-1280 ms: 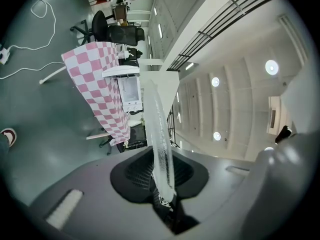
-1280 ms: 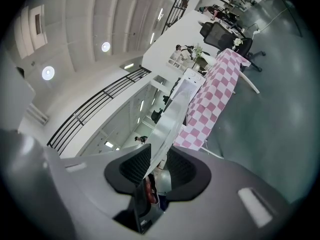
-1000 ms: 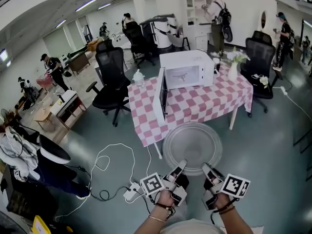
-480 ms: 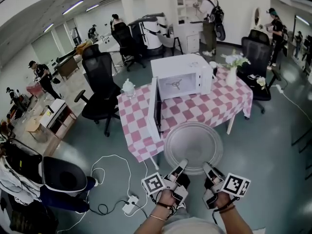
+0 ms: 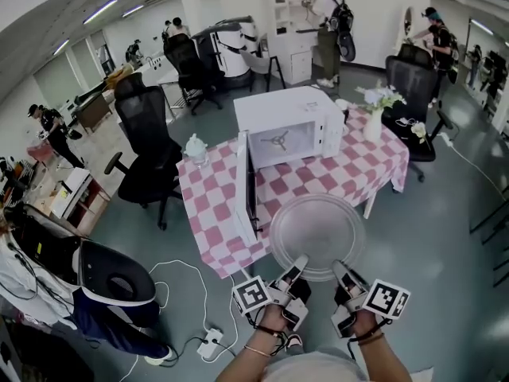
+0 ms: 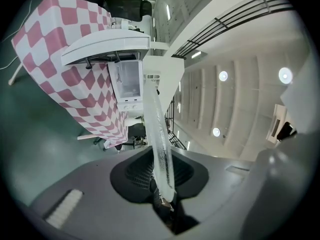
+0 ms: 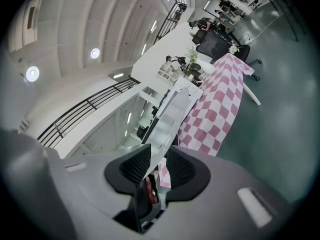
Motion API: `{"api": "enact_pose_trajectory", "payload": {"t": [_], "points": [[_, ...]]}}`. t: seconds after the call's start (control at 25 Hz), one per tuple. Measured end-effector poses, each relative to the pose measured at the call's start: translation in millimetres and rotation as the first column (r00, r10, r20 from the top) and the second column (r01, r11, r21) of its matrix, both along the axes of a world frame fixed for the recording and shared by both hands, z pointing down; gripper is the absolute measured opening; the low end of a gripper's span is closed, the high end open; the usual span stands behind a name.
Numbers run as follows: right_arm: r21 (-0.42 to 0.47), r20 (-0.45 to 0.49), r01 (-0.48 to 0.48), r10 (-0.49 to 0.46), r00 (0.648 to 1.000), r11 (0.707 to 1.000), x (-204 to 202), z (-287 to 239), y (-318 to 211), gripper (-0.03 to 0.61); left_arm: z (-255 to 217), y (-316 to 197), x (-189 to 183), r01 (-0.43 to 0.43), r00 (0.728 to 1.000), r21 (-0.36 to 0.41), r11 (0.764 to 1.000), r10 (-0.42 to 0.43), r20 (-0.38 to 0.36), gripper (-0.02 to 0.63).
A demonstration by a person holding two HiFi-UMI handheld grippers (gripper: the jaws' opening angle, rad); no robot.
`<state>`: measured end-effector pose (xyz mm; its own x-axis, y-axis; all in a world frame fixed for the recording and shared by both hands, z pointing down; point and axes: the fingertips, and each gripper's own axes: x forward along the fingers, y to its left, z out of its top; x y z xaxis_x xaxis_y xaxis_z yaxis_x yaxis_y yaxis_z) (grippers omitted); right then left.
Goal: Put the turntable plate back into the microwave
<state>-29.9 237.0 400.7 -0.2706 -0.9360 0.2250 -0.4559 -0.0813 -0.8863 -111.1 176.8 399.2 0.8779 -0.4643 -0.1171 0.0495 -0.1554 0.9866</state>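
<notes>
You hold the round, clear glass turntable plate (image 5: 316, 235) level in front of the boxy white microwave (image 5: 290, 126), just beyond its swung-open door (image 5: 245, 185) and the counter (image 5: 358, 165) with its pink-and-white checked cloth. Your left hand-held gripper (image 5: 297, 265) pinches the plate's near rim, jaws almost together on the thin glass. Your right hand-held gripper (image 5: 340, 270) clamps the same rim alongside, jaws slightly wider.

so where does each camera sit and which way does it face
Head view: on the head, facing down at turntable plate, microwave, checked table; left hand, right hand, left claw, right claw show.
Left gripper view: on left claw, facing along jaws shut on plate rim toward microwave.
Right gripper view: same, on right claw.
All share plate and checked table.
</notes>
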Motion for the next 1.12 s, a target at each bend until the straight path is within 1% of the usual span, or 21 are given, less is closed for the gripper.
{"api": "enact_pose_trajectory", "payload": {"t": [0.16, 0.24, 0.32, 0.44, 0.48, 0.64, 0.72, 0.84, 0.88, 1.0, 1.12], "points": [[0.001, -0.025, 0.007, -0.007, 1.0, 1.0, 3.4, 1.2, -5.2, 0.101, 3.3, -4.1, 2.7, -0.005, 1.0, -0.014, 1.0, 0.005, 0.002, 0.044], [0.021, -0.03, 0.016, -0.015, 0.999, 1.0, 3.9, 0.1, -10.9, 0.1, 4.1, -9.3, 3.6, -0.008, 1.0, 0.012, 1.0, 0.008, 0.009, 0.044], [0.0, -0.007, 0.004, -0.004, 1.0, 1.0, 5.6, 4.5, -14.6, 0.1, 4.4, -16.2, 5.8, -0.012, 1.0, 0.05, 0.999, 0.011, 0.021, 0.045], [-0.03, 0.013, -0.007, 0.007, 1.0, 1.0, 9.8, 10.9, -20.4, 0.101, 8.7, -21.7, 9.3, -0.006, 0.999, 0.008, 1.0, 0.006, 0.037, 0.046], [-0.038, 0.016, -0.008, 0.009, 1.0, 0.999, 11.6, 12.5, -23.2, 0.1, 9.6, -25.1, 11.0, -0.006, 0.999, 0.01, 1.0, 0.005, 0.038, 0.046], [-0.033, 0.011, 0.001, -0.001, 1.0, 0.999, 24.7, 17.3, -42.8, 0.101, 13.0, -44.9, 24.3, -0.009, 0.999, 0.054, 0.999, 0.007, 0.053, 0.048], [-0.032, 0.011, 0.01, -0.01, 1.0, 0.999, 33.8, 20.7, -55.0, 0.1, 16.4, -56.0, 33.3, -0.004, 0.998, 0.05, 0.999, 0.0, 0.063, 0.049], [-0.036, 0.022, 0.025, -0.024, 0.999, 0.999, 49.9, 26.0, -77.7, 0.101, 19.9, -79.0, 49.7, 0.005, 0.998, 0.072, 0.997, -0.01, 0.069, 0.049], [-0.037, 0.022, 0.029, -0.029, 0.999, 0.999, 56.5, 27.5, -86.7, 0.101, 21.5, -87.4, 55.7, 0.011, 0.997, 0.067, 0.998, -0.016, 0.071, 0.049], [-0.029, 0.023, 0.055, -0.054, 0.998, 0.998, 75.3, 27.6, -118.7, 0.1, 27.2, -113.4, 72.6, 0.047, 0.996, 0.006, 0.999, -0.047, 0.075, 0.049], [-0.043, 0.027, 0.091, -0.089, 0.996, 0.995, 93.2, 29.7, -151.5, 0.101, 30.6, -143.3, 88.2, 0.086, 0.993, -0.006, 0.996, -0.085, 0.078, 0.049]]}}
